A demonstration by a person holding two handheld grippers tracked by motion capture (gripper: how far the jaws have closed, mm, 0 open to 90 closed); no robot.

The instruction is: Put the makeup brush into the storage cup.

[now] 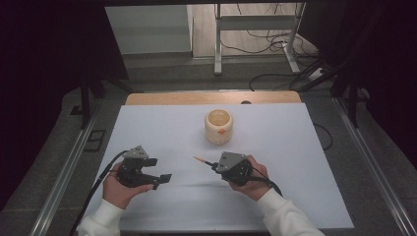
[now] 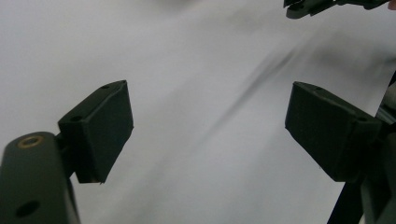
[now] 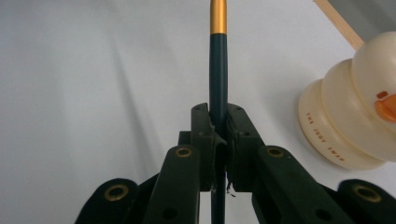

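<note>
A dark teal pen [image 1: 202, 161] with a gold band lies level over the white sheet [image 1: 285, 162], tip pointing up-left. My right gripper [image 1: 215, 166] is shut on its shaft. In the right gripper view the jaws [image 3: 219, 126] pinch the pen [image 3: 218, 70], which runs straight ahead between them. A cream ribbed cup [image 1: 218, 126] with an orange mark stands upright behind it, also at the right of the right gripper view [image 3: 355, 116]. My left gripper [image 1: 161, 169] is held at the left, open and with nothing in it; its pads [image 2: 100, 135] stand wide apart over bare sheet.
The sheet covers a wooden table whose far edge [image 1: 211, 98] shows. Metal rails [image 1: 64, 172] run along both sides. Beyond are a metal table frame [image 1: 218, 44] and floor cables [image 1: 275, 44]. Part of the right gripper [image 2: 322, 5] shows at the top of the left gripper view.
</note>
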